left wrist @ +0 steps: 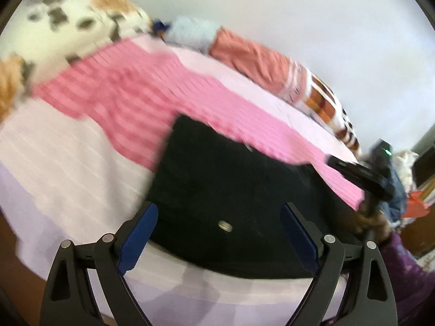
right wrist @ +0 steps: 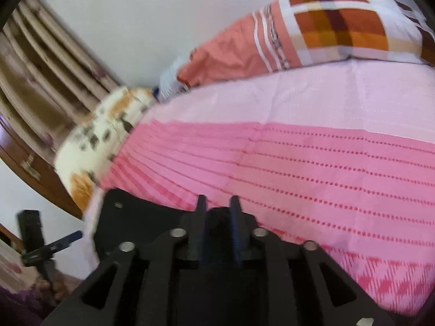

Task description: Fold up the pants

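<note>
Black pants [left wrist: 225, 190] lie folded on the pink bedspread [left wrist: 122, 95], with a metal button [left wrist: 225, 226] near their front edge. My left gripper [left wrist: 220, 217] is open, its blue pads [left wrist: 141, 233] spread just above the near edge of the pants, holding nothing. My right gripper [right wrist: 218, 203] is shut on a fold of the black pants [right wrist: 136, 217] between its fingers. The right gripper also shows in the left wrist view [left wrist: 361, 174], at the right end of the pants. The left gripper shows at the lower left of the right wrist view [right wrist: 46, 244].
The bed [right wrist: 326, 95] has a pink and lilac striped cover. An orange and plaid pillow [right wrist: 312, 32] lies at the back. A cream spotted blanket [left wrist: 62, 27] lies at the left. A wooden headboard [right wrist: 40, 81] and a white wall stand behind.
</note>
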### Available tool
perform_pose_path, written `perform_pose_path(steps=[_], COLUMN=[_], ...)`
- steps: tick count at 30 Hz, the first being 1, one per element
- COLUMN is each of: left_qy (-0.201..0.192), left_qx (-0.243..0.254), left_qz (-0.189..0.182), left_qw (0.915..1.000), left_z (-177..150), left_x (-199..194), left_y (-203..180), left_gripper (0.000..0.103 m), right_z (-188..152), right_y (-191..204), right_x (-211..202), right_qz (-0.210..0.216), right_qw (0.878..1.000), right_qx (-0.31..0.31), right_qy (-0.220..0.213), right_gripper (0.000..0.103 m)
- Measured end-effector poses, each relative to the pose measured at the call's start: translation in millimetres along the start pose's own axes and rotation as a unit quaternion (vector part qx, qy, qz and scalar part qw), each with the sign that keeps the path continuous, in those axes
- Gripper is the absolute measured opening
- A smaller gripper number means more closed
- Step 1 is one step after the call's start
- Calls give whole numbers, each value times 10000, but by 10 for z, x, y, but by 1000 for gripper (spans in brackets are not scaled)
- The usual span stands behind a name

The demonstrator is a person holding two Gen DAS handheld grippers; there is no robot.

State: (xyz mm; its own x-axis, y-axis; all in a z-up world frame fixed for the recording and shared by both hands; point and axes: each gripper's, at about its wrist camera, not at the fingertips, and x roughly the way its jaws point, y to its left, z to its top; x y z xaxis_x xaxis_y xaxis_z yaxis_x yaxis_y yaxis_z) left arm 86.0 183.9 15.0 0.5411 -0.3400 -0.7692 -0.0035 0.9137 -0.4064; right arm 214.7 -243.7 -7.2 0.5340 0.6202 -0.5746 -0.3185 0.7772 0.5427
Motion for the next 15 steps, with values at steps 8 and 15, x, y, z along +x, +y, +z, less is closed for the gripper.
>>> perform_pose_path(steps=[8, 15], left_qy=[-346, -340], left_qx=[-398, 180], left_qz=[350, -62], left_qw=[9980, 9992], left_z=[275, 244], left_x=[-279, -178], left_y=[503, 56], left_gripper=[92, 92], right_z=[-502, -1277], right_y=[329, -276], right_x=[-530, -1746], right_qz=[61, -479], right_qw=[9998, 9755], right_qx=[167, 1853], right_qy=[-20, -1088], right_gripper=[45, 45])
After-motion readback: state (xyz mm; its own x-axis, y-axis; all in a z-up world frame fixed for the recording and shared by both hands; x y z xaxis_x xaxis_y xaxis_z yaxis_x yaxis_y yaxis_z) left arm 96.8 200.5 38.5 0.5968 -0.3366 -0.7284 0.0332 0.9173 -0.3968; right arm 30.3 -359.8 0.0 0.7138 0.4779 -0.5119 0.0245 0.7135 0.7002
